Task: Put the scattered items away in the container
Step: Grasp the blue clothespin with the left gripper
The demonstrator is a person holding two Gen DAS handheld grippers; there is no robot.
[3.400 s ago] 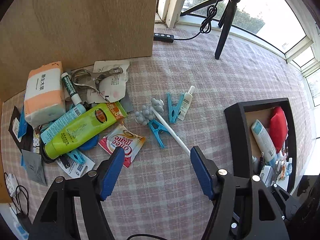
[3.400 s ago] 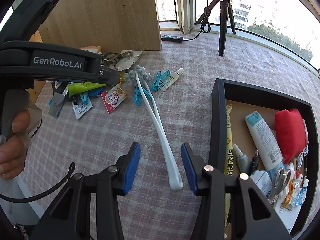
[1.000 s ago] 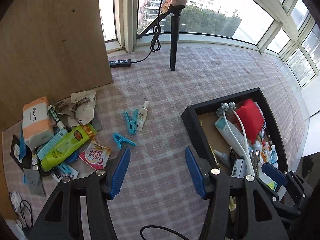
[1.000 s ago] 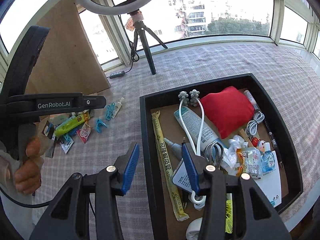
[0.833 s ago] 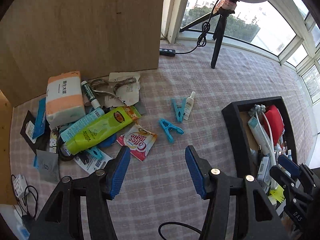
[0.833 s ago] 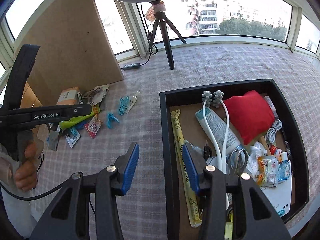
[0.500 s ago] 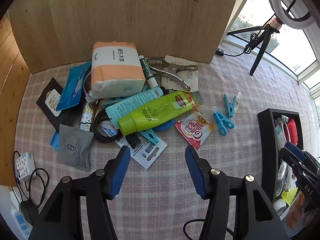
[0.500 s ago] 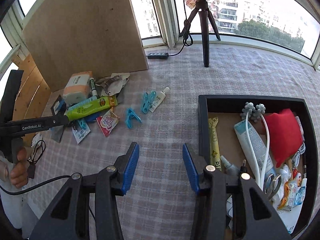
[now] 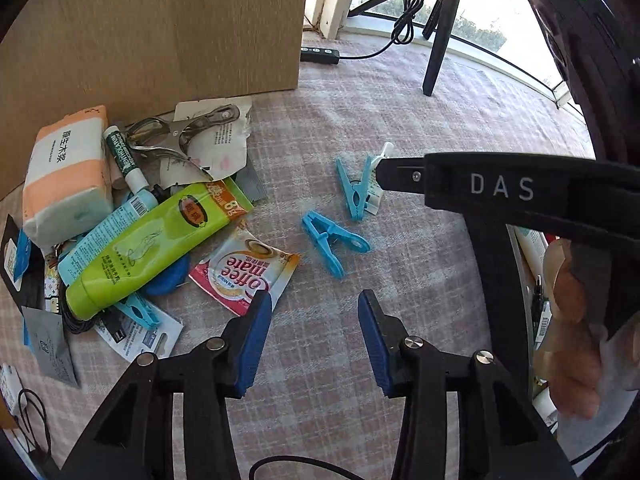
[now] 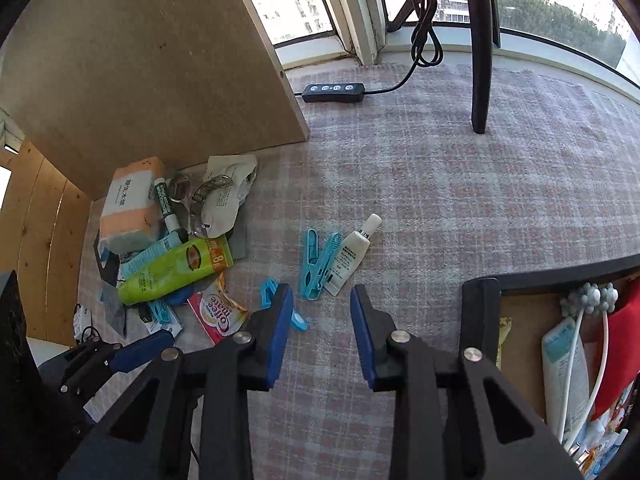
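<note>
- On the checked cloth, both grippers hover with nothing between their blue pads.
- Left gripper: jaws spread wide, above bare cloth just short of a coffee sachet and a blue peg.
- Right gripper: jaws parted moderately, empty; its left finger overlaps that same peg in the right view.
- Just past the right gripper lies a second peg, side by side with a small white tube; whether they touch I cannot tell.
- In the left view the right gripper's body crosses in front of the white tube, hiding part of it; the second peg lies beside it.
- The pile to the left, against a wooden board: a green tube lying across a pale blue tube, a tissue pack, a marker, a metal clamp on torn white packaging, a dark sachet and a third peg half under the green tube.
- The container, a black tray, sits at the right gripper's lower right, well apart from the pile; it holds a white massager, a white tube with blue cap and something red.
- Farther back, a tripod leg stands on the cloth, with a black cable remote near the board's corner.
- The person's right hand shows at the left view's right edge.
</note>
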